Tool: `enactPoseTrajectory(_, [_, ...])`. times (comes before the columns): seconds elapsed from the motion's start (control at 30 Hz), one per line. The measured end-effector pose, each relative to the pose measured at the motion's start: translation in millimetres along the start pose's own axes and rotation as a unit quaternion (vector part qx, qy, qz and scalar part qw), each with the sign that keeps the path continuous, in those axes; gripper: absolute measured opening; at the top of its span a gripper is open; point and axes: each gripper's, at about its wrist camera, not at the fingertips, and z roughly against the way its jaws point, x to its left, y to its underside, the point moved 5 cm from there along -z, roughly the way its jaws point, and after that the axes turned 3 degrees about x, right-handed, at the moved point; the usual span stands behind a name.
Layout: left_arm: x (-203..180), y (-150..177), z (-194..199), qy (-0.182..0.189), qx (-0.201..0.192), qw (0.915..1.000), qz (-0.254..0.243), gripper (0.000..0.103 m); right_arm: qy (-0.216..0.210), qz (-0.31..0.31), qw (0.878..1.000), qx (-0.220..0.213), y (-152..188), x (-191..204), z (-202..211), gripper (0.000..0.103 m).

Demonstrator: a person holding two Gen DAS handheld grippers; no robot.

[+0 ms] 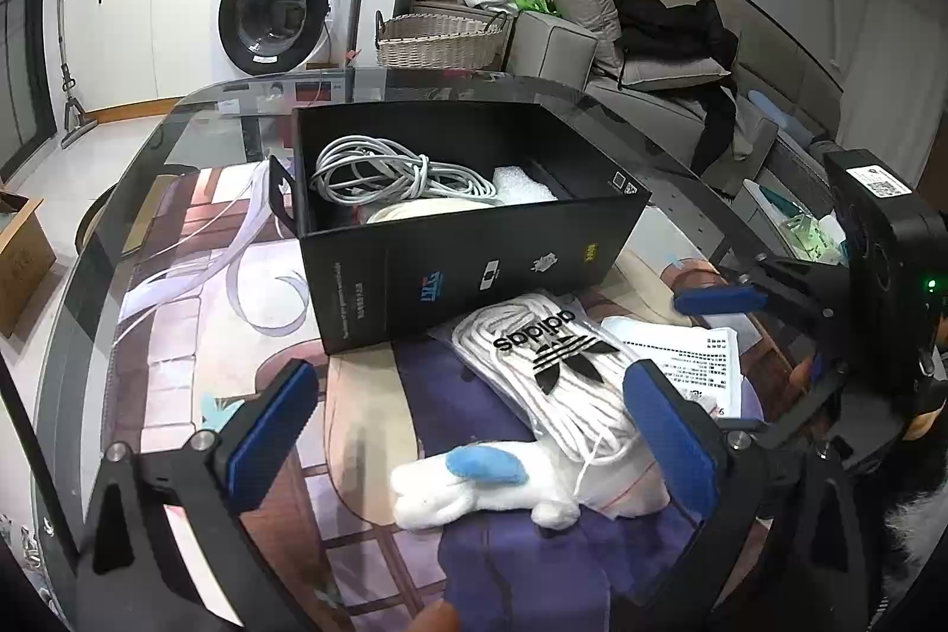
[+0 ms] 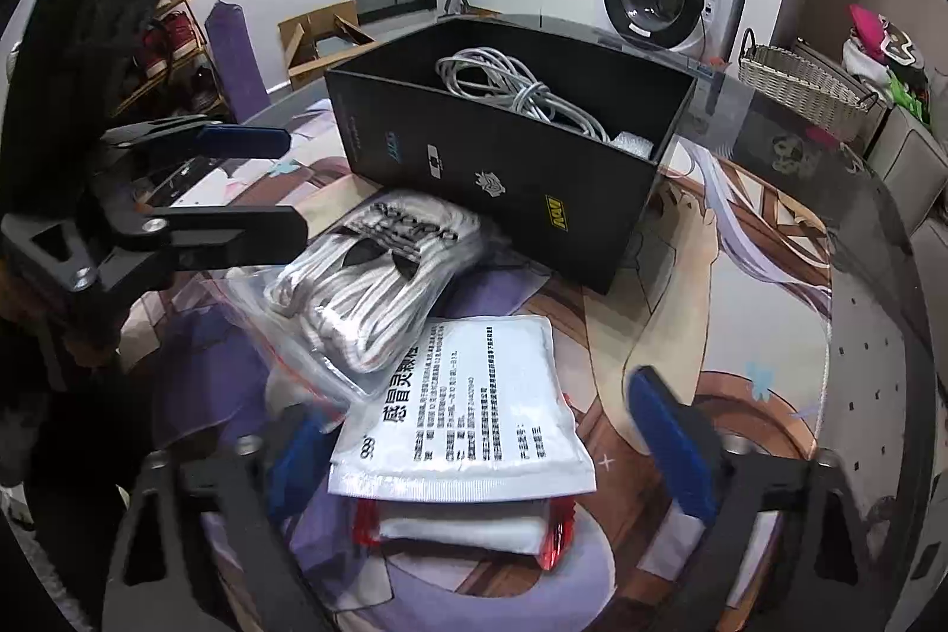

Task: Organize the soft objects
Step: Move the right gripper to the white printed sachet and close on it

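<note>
While both wrist views cover the same tabletop, each catches things the other misses:
Left view only: white plush toy [image 1: 474,490] with a blue patch, lying between the left gripper [image 1: 468,430] pads, its rear tucked under the lace bag.
Right view only: full face of the white printed sachet [image 2: 468,395], plus a red-edged packet [image 2: 462,528] half hidden beneath its near end.
Both views: black box [image 1: 468,241], open-topped, holding a grey cable coil [image 1: 391,170] and white foam.
Lace bag [image 1: 557,365]: clear zip bag of white laces, lying just beside the box's near wall and overlapping the sachet's far corner.
Counts: one box, one cable coil, one lace bag, one sachet, one red-edged packet, one plush, two grippers.
Left gripper state: jaws wide apart, pads clear of the plush and the bag, nothing held.
Right gripper [image 2: 492,448] state: jaws spread, sachet's near end lies between them; right pad clear of it, left pad blurred at its edge, no grip visible.
Edges: glass table [image 1: 195,111] rim curves behind the box; printed mat [image 1: 195,276] covers the middle.
Free room: bare mat left of the box in the left view and right of the sachet in the right view.
Tight spot: lace bag, sachet and plush bunch together in front of the box.
</note>
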Motion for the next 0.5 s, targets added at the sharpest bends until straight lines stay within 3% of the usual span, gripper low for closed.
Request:
enactPoseTrajectory(0.07, [0,0,-1,-0.002,0.001,1.0,0.0,0.103,-0.005,0.004,1.0,0.007,-2,3,-5,0.075])
enactPoseTrajectory(0.13, [-1,0,-1,-0.001,0.001,1.0,-0.002,0.103,-0.002,0.014,1.0,0.01,-4,7,-8,0.071])
enactPoseTrajectory(0.5, [7,-2,-1,-0.001,-0.003,0.9999,0.013,0.103,-0.011,0.021,1.0,-0.012,0,12,3,0.07])
